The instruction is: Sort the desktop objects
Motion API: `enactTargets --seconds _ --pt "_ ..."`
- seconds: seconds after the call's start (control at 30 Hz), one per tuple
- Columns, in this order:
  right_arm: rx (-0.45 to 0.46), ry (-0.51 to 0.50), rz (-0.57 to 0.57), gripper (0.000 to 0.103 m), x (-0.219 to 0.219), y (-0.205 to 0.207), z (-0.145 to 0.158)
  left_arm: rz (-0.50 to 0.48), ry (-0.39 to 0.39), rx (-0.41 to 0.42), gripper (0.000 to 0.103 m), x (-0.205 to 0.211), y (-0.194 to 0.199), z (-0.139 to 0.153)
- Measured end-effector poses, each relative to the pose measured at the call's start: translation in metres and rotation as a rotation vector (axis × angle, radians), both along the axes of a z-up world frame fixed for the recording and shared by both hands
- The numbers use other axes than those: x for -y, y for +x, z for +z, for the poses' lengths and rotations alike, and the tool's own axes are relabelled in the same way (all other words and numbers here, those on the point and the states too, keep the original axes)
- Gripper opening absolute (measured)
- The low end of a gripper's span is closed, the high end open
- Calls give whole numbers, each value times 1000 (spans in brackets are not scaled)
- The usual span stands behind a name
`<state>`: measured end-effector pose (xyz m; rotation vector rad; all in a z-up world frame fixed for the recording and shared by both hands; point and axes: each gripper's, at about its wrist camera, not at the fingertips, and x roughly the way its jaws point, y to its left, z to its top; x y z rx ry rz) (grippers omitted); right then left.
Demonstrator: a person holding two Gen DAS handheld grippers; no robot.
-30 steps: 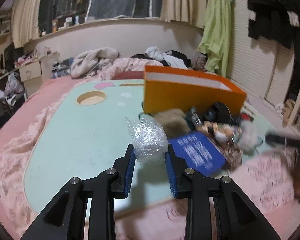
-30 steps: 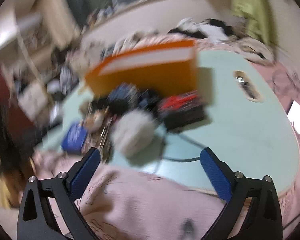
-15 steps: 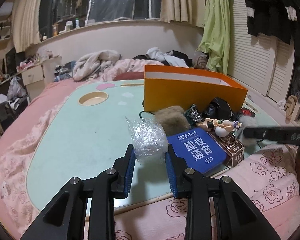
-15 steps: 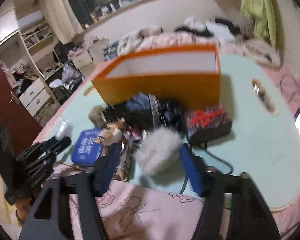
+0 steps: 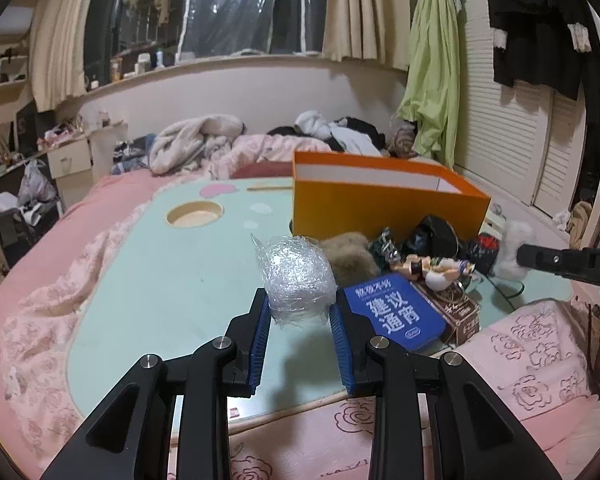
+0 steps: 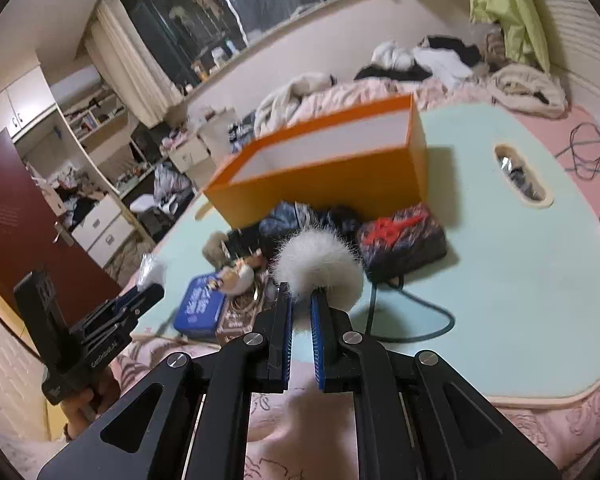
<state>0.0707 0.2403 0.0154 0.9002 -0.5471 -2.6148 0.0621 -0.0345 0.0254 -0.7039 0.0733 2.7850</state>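
**Both grippers loaded, orange box not yet filled**

While the clutter sits heaped on the pale green table [image 5: 148, 280], each gripper has a piece of it in hand. The left gripper [image 5: 300, 312] is clamped on a crinkled ball of clear plastic wrap [image 5: 296, 276], its blue pads pressing the ball's lower sides, held just above the table's near half. The right gripper [image 6: 301, 308] has its fingers drawn close together on the base of a white fluffy pom-pom [image 6: 318, 270], which bulges out above the tips.

By the look of things, the sorting is at an early stage. The orange box [image 5: 380, 208], the likely destination, stands open at the far side of the pile, and what shows of its white inner wall is bare; its floor is hidden, so whether anything lies inside cannot be told. Two items are lifted, none visibly delivered.

Left on the table in front of the box: a blue tin with white Chinese lettering [image 5: 392, 316], resting partly on a brown patterned box [image 5: 452, 308]; a small figurine [image 5: 432, 270]; a tan furry ball [image 5: 352, 258]; a dark pouch with red markings [image 6: 402, 236]; and black items jumbled against the box's front.

A dark cable [image 6: 420, 320] loops across the table just beside the pom-pom, and the pile itself lies between both grippers and the box.
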Motion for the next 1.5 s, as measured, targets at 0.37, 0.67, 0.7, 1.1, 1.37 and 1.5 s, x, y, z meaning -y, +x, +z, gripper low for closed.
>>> enactTargets --seconds 0.37,0.67,0.7,1.1,1.37,1.5 --pt "-151 32 18 9 14 -33 59 -111 135 2 28 -38 -66 75" --pt "46 119 -88 38 13 -139 39 -56 74 255 84 -89 -168 45" --pt "102 138 -98 43 12 -146 28 -65 80 260 83 -89 -168 41" --pt "-74 247 -192 60 18 -92 51 -61 93 60 93 -50 -102 78" --pt "-119 417 -125 77 40 -19 33 -59 100 183 97 2 -42 25" --pt "64 453 -89 77 38 -19 1 -18 82 253 97 5 -40 -8"
